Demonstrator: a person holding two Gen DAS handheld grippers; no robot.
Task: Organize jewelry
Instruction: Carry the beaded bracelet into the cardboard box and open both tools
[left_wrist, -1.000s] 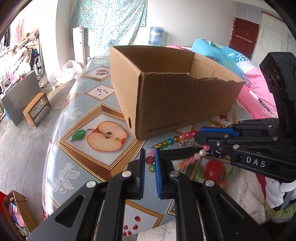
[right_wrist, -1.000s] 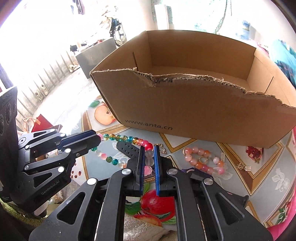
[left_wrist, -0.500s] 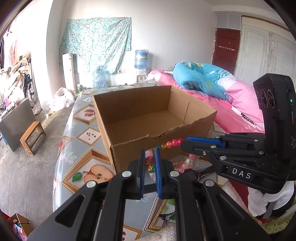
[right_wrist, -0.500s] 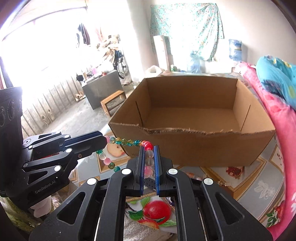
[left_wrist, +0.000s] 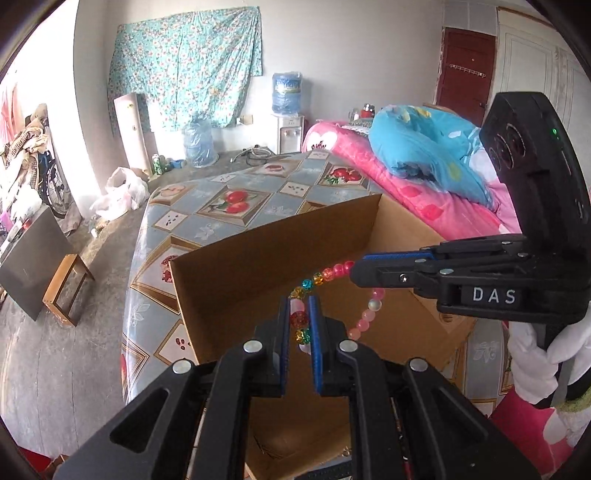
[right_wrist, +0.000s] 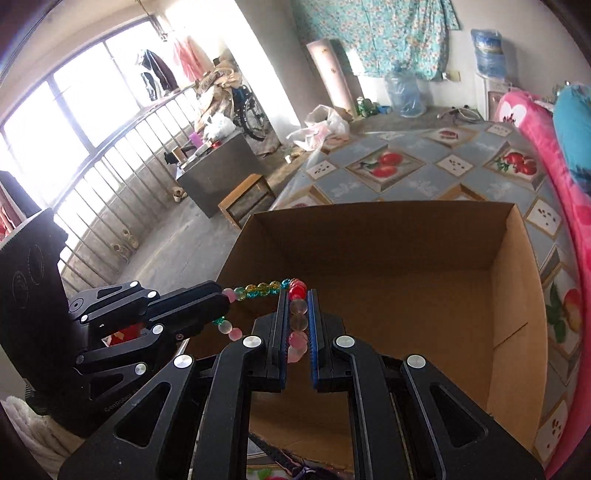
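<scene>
**Bead strand pinched at both ends, hanging over the open box**

Left gripper (left_wrist: 298, 325): jaws pressed together on the bead strand (left_wrist: 334, 271), red bead and a yellow-green one sitting right between the blue pads. Right gripper (right_wrist: 295, 317): same, clamped on a run of clear and pink beads.

Strand position: from the left gripper's tips it runs toward 1 o'clock, teal/yellow/red beads in a short near-taut span to the other tips; a slack loop of pink beads droops below that span at about 3 o'clock. From the right gripper's view the span goes off at 9–10 o'clock to the left tips, with a few beads dangling under them.

Further out: cardboard box (right_wrist: 388, 295) directly under both grippers, interior looks empty, sitting on the fruit-print tablecloth (left_wrist: 221, 206) (bed edge at 2 o'clock).

Risks, my read:
- Uneven release: one jaw lets go first, strand swings and whips over the box's near wall.
- Pulling the hands apart loads the short span, so the cord could snap or the beads slip out of the pads.
- Slack loop could snag on the torn box rim when lowering.
</scene>
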